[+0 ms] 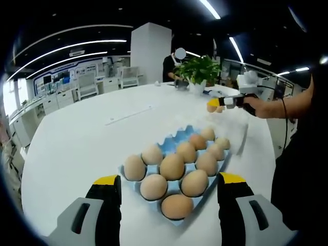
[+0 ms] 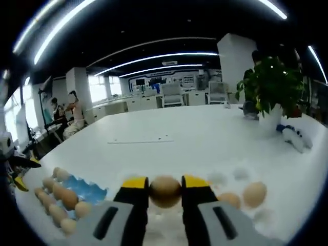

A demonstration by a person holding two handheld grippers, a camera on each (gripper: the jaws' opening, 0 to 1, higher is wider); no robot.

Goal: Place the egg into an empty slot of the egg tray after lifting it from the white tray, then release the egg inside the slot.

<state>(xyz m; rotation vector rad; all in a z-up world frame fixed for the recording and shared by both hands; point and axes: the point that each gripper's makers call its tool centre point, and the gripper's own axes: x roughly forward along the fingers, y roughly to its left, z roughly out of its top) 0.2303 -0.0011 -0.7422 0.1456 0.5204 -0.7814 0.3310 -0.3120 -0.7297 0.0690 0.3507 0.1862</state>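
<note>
I have the egg (image 2: pixel 165 190) clamped between the fingers of my right gripper (image 2: pixel 165 192), low in the middle of the right gripper view, lifted off the white tray (image 2: pixel 266 215) whose dimpled surface spreads across the lower right. My worry is the carry to the blue egg tray (image 2: pixel 86 189) at lower left: the shell is smooth and round, so a slack squeeze could let it roll out, and a hard one could crack it. The tray is also nearly full, so I might knock a neighbouring egg while lowering. In the left gripper view I count eleven eggs seated in the egg tray (image 1: pixel 180 134), with bare blue slots towards its far left. Two more eggs (image 2: pixel 254 193) rest on the white tray. My left gripper (image 1: pixel 169 187) hangs spread wide, holding nothing, over the tabletop (image 1: pixel 87 138).
</note>
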